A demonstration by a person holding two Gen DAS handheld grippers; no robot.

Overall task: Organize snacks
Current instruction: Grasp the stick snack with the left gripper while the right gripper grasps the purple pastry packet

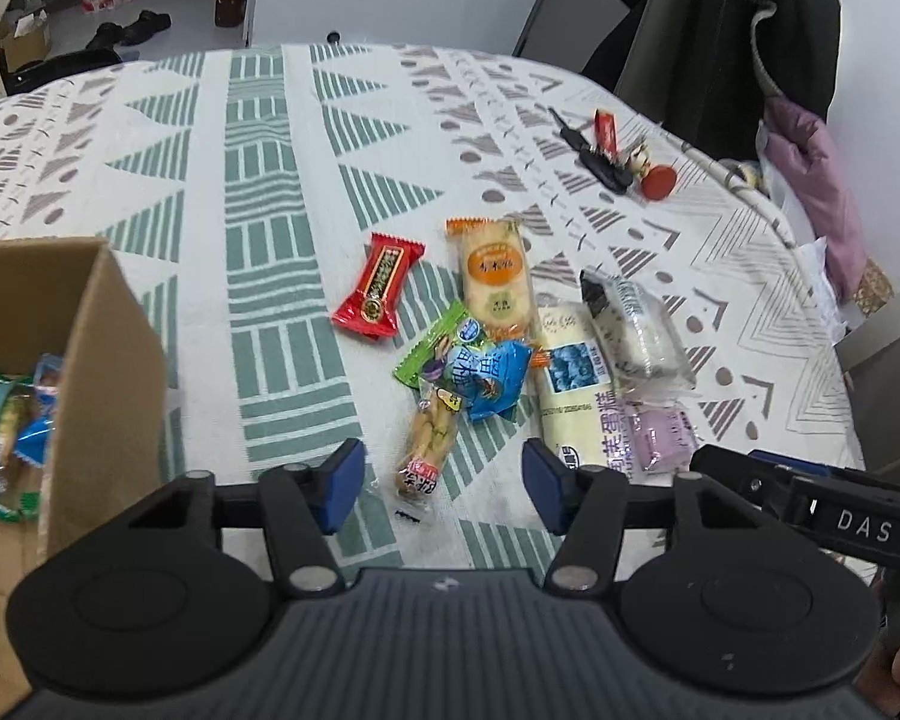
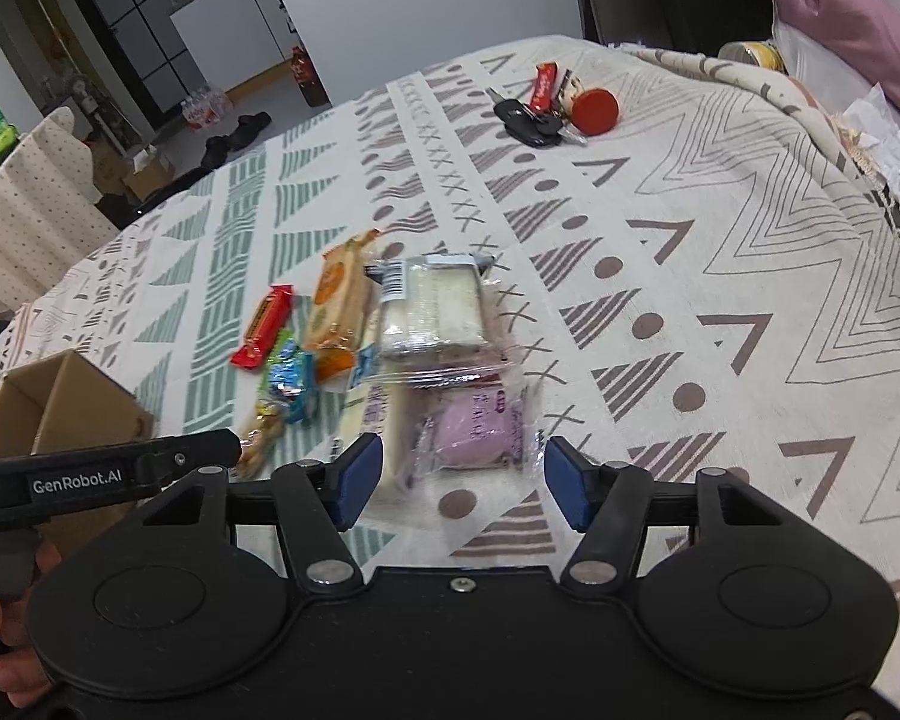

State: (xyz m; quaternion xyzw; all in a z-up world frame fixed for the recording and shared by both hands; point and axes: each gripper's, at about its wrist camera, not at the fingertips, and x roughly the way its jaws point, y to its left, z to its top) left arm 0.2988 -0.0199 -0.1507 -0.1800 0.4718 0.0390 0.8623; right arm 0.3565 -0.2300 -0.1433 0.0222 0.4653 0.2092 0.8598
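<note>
Left gripper (image 1: 443, 483) jaws apart over peanut packet (image 1: 427, 445), right gripper (image 2: 463, 474) jaws apart around purple cake packet (image 2: 473, 429), cardboard box (image 1: 99, 360) at 9 o'clock, "GenRobot.AI" and "DAS" on handles

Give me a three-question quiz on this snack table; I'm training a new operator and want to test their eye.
1. True or false: both the left claw and the right claw are open and hold nothing.
2. Which snack lies nearest in front of the right claw? A) red candy bar B) purple cake packet C) orange cracker pack
3. Fill in: some snacks already lie inside the ______.

Key: 1 true; 2 B; 3 cardboard box.
</note>
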